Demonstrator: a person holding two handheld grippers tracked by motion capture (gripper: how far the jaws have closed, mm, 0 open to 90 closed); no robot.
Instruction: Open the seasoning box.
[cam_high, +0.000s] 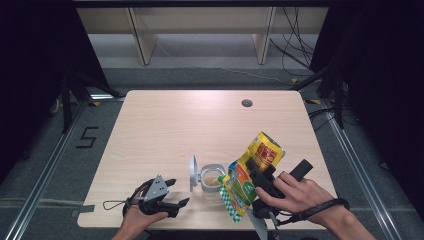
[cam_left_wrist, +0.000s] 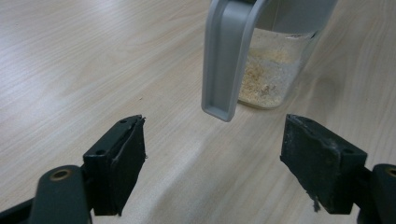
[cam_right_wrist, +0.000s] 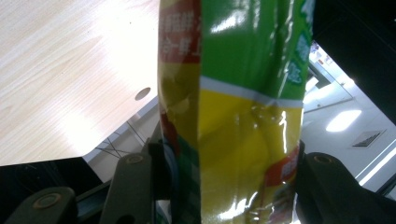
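The snack pouch (cam_high: 248, 179), a glossy yellow-and-green bag, was held above the near right part of the tabletop (cam_high: 165, 125), clamped in the right tongs (cam_high: 260, 187) with both jaws pressed against its sides. Its long axis ran diagonally in the high view: the sealed end pointed up and away to the right, while the lower end dipped toward the open mouth of the clear jar (cam_high: 212, 181) just beside it. The jar stood upright with its grey flip lid (cam_high: 193, 173) swung open to the left, and a shallow layer of pale crumbs (cam_left_wrist: 264, 81) lay at its bottom.

So the pour seemed under way and far from finished, since most of the jar was unfilled; emptying the pouch and closing the lid were probably left. The left tongs (cam_high: 176, 192) rested near the jar, jaws wide apart and holding nothing.
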